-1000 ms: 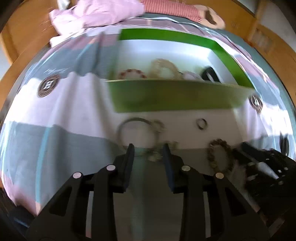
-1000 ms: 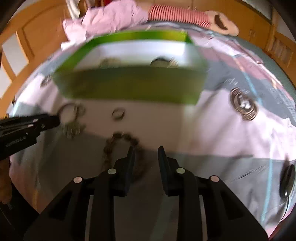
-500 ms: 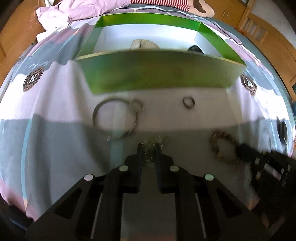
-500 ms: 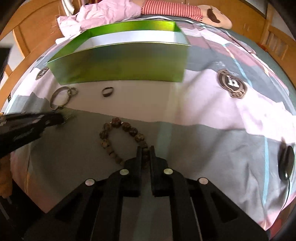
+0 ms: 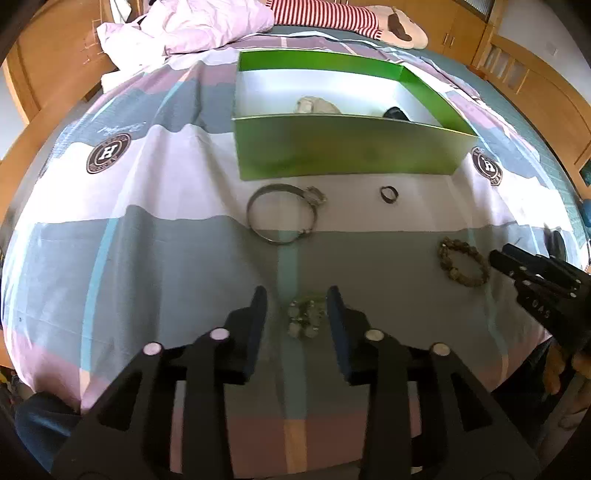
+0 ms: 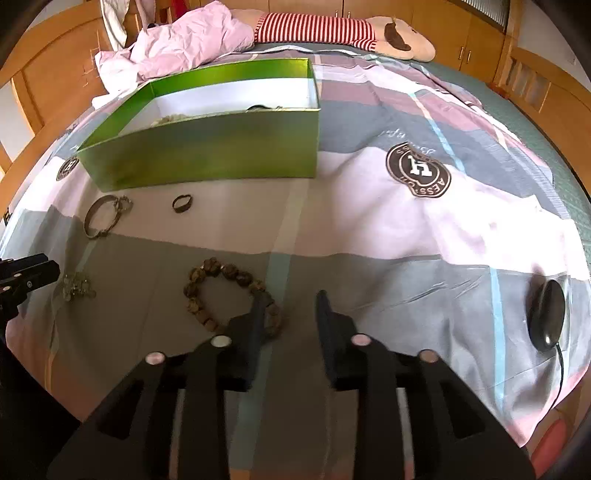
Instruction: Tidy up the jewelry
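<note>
A green box [image 5: 347,153] with a white inside stands on the bed and holds some jewelry. In front of it lie a metal bangle [image 5: 282,214] and a small dark ring [image 5: 389,193]. My left gripper [image 5: 297,308] is open, its fingers either side of a small pale beaded piece [image 5: 306,319] on the cover. A brown bead bracelet [image 6: 231,295] lies just left of my open right gripper [image 6: 290,308]; its left finger covers part of the bracelet. The box [image 6: 207,155], bangle [image 6: 105,216] and ring [image 6: 182,202] also show in the right wrist view.
The bed cover is striped pink, grey and white with round logos [image 6: 418,170]. A dark mouse [image 6: 546,319] lies at the right edge. A crumpled pink cloth [image 5: 192,27] and a striped plush toy [image 5: 343,18] lie behind the box. Wooden bed frame all around.
Both grippers were shut half a second ago and are now open. Both have pulled back from the box. The beaded piece and the brown bracelet lie on the cover.
</note>
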The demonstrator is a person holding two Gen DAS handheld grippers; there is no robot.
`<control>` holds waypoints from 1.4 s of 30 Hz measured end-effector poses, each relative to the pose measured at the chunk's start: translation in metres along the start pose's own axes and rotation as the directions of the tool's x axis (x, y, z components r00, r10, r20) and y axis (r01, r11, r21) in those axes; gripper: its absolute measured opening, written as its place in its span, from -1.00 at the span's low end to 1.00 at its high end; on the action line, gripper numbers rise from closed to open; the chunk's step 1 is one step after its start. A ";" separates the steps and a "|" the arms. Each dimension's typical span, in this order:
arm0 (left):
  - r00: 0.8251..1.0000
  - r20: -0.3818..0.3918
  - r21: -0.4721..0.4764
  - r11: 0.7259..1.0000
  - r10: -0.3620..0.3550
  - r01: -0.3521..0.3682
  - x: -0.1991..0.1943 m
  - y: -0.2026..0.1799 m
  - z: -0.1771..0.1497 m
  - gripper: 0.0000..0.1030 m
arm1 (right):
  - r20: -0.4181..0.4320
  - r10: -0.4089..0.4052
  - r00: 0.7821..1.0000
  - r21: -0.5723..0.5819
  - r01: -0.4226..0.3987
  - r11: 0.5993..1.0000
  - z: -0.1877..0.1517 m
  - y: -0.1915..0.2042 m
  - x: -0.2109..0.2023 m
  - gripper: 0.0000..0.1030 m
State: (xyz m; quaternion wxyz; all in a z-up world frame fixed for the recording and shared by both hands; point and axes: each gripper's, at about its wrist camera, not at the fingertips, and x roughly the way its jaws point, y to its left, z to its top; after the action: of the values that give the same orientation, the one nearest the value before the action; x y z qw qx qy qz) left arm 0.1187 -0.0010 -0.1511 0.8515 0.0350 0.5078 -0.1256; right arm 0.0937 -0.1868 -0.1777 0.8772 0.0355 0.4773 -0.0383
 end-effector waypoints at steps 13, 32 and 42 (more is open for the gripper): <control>0.998 -0.055 0.050 0.998 -0.025 0.028 0.025 -0.019 -0.003 -0.31 | -0.050 0.086 0.995 -0.092 -0.090 0.992 0.000 0.040 0.013 -0.28; 0.999 -0.013 0.055 0.998 -0.030 0.031 0.012 -0.014 -0.003 -0.31 | -0.049 0.019 0.999 0.002 -0.019 1.000 0.001 0.008 0.013 -0.28; 0.999 -0.043 0.137 0.991 0.000 0.006 0.030 -0.045 -0.014 -0.38 | -0.051 -0.004 0.999 -0.053 0.001 0.999 -0.005 0.017 0.020 -0.28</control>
State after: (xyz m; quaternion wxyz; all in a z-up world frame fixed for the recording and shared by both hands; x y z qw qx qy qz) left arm 0.1089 -0.0472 -0.1816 0.8358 0.0953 0.5162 -0.1607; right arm 0.1022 -0.1699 -0.1969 0.8653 0.0128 0.5005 -0.0258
